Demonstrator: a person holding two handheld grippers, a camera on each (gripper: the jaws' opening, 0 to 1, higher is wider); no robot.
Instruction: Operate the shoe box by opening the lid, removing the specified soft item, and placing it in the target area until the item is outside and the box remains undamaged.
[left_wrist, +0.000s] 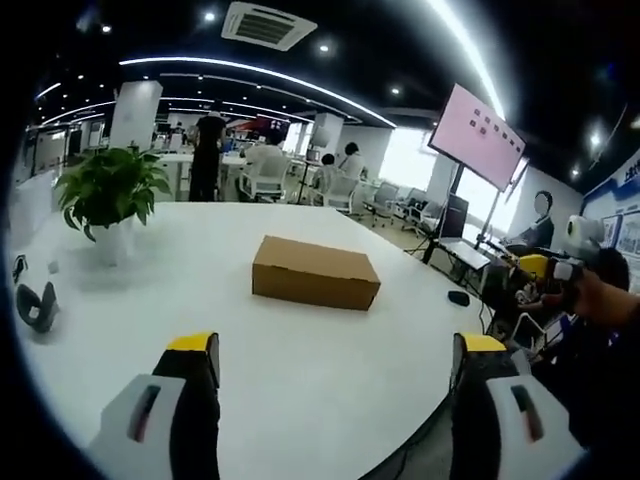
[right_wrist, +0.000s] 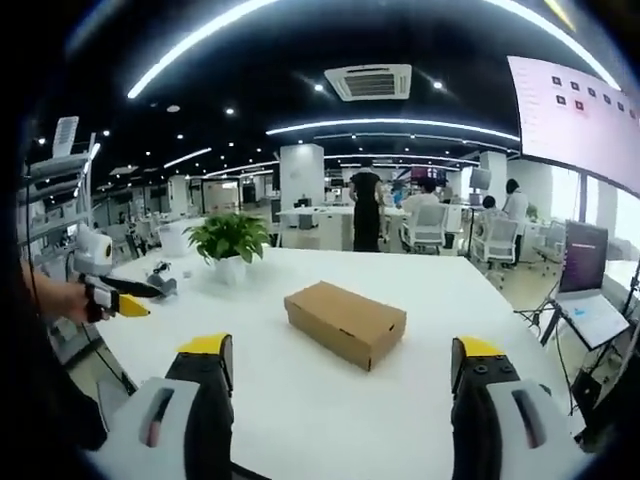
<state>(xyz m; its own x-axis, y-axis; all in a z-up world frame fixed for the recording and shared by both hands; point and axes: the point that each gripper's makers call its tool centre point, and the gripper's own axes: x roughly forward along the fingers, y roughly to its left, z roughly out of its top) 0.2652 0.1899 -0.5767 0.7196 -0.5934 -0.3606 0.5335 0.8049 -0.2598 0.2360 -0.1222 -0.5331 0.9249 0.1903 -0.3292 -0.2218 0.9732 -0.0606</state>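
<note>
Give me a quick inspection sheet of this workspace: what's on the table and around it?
Surface: white table, mostly bare.
Job's things: cardboard shoe box, lid closed, untouched.
Clutter: potted plant; dark device near the table's edge; black mouse.
Grippers: left gripper and right gripper both open, short of the box, holding nothing.
Cables: cable hanging by the table edge.
Surroundings: open office, people at desks, wall screen.

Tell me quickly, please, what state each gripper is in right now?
Left gripper: open, holding nothing.
Right gripper: open, holding nothing.
</note>
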